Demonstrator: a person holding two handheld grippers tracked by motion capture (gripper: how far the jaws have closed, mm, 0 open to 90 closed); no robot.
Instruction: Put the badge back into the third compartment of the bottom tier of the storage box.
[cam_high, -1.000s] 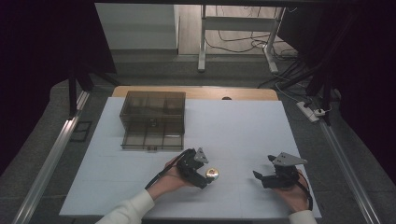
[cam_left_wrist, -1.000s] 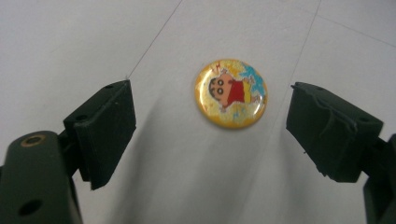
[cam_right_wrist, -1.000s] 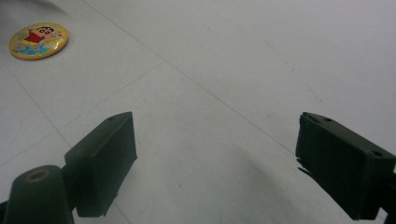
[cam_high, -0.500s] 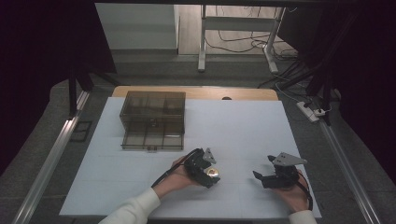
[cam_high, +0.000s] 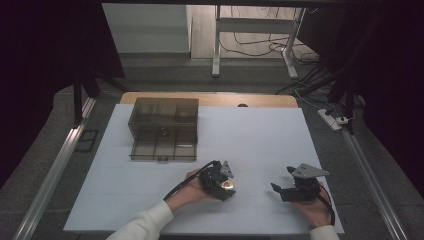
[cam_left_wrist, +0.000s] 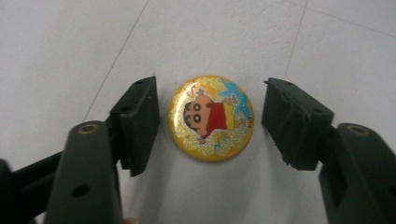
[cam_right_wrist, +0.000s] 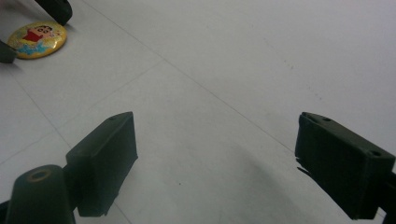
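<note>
A round yellow badge with a cartoon child on it lies flat on the white table. My left gripper is open and straddles the badge, one jaw on each side, a small gap on both sides. From above, the left gripper covers most of the badge near the table's front middle. My right gripper rests open at the front right with bare table between its jaws. In the right gripper view the right gripper is open and the badge lies far off at the upper left.
A smoky transparent compartment box stands at the back left of the white table, lid raised. A floor rail runs along the left side, and cables and a power strip lie off the right edge.
My left gripper has moved right and forward over the badge until its jaws straddle it. The right gripper has stayed where it was.
</note>
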